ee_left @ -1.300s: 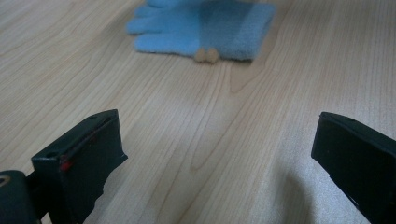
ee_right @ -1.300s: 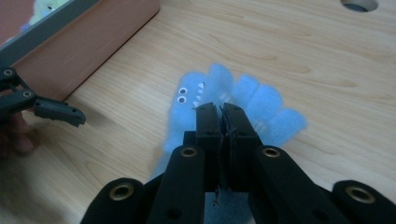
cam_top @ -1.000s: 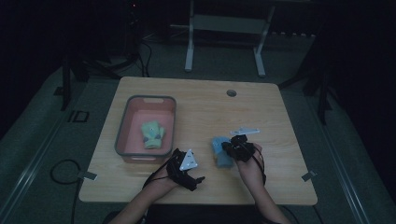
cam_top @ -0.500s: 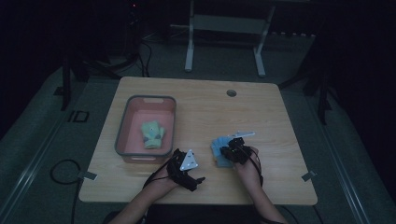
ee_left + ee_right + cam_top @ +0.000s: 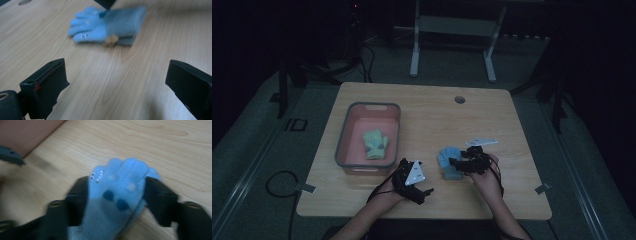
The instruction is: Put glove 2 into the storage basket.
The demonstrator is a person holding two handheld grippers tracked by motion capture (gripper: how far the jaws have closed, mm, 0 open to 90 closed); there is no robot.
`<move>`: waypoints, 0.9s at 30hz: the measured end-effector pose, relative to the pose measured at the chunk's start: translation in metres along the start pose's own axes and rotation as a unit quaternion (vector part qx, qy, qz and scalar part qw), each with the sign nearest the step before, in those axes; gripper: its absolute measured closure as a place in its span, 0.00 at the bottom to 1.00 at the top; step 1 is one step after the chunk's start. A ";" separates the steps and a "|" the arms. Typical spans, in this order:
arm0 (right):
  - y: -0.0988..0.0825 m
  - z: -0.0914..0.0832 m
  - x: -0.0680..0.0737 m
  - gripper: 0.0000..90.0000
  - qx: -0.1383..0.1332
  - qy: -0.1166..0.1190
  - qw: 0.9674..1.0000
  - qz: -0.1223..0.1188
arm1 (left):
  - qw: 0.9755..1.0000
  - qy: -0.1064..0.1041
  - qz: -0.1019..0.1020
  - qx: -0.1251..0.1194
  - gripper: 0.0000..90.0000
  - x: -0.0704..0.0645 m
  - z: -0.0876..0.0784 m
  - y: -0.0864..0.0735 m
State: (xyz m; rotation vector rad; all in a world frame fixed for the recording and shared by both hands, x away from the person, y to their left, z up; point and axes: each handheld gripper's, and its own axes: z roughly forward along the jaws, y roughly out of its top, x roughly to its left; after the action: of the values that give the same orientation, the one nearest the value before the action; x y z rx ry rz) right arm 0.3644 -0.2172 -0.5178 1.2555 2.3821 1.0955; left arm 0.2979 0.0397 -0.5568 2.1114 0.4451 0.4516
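My right gripper point(image 5: 455, 165) sits at the blue glove point(image 5: 449, 162), which lies flat on the table point(image 5: 432, 120) near its front edge, right of centre. The jaws have just been opening; in the right gripper view they stand either side of the glove point(image 5: 117, 195), pads apart from the fabric as far as the blur allows, so I read the glove as released here. My left gripper point(image 5: 424, 192) rests near the front edge, jaws spread and empty, facing the glove point(image 5: 107, 26). A green glove point(image 5: 375, 144) already lies in the pink bin point(image 5: 343, 135) toward the left edge. I judge the blue one is being re-gripped.
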 end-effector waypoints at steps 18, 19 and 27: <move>-0.007 -0.034 -0.046 0.14 -0.053 0.012 0.995 -0.078 | 0.996 -0.077 -0.017 -0.034 0.04 -0.004 0.006 0.025; -0.007 -0.035 -0.048 0.14 -0.046 0.015 0.996 -0.072 | 0.996 -0.083 -0.023 -0.031 0.05 -0.003 0.008 0.026; -0.007 -0.040 -0.053 0.13 -0.045 0.054 0.996 -0.049 | 0.995 -0.097 -0.003 -0.024 0.06 -0.002 0.024 0.037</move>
State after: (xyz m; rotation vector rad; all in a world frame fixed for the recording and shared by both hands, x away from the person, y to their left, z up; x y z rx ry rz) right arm 0.3717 -0.2817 -0.5024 1.0629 2.4131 1.2538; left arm 0.3128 0.0023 -0.5391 2.0831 0.3255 0.2470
